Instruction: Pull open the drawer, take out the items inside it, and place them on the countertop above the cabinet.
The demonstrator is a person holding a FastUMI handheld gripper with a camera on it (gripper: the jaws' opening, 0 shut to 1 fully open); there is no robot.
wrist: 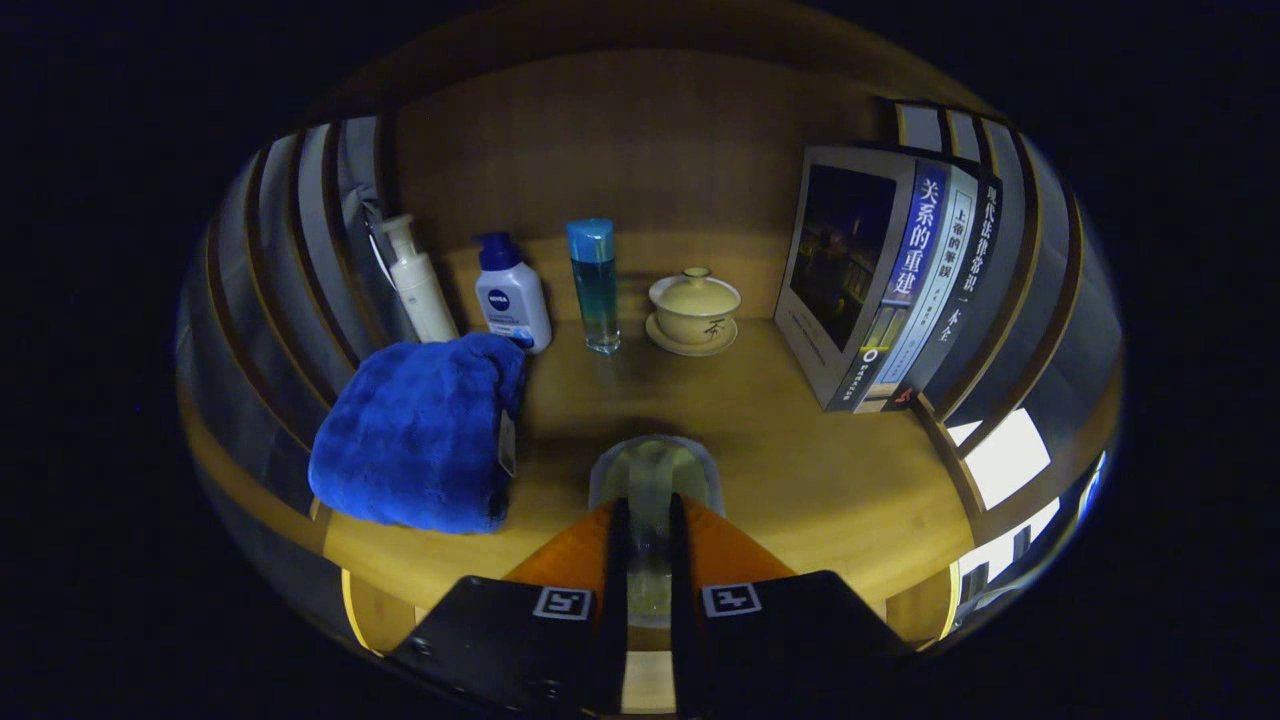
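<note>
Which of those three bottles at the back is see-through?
The middle bottle, with the blue cap and bluish liquid visible inside. The pump bottle and the blue-capped white bottle beside it are opaque white.

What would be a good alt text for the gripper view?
The gripper jaws pinch a clear cup over the wooden countertop. Beside it lies a blue towel; beyond stand three bottles, a lidded teacup and leaning books.
</note>
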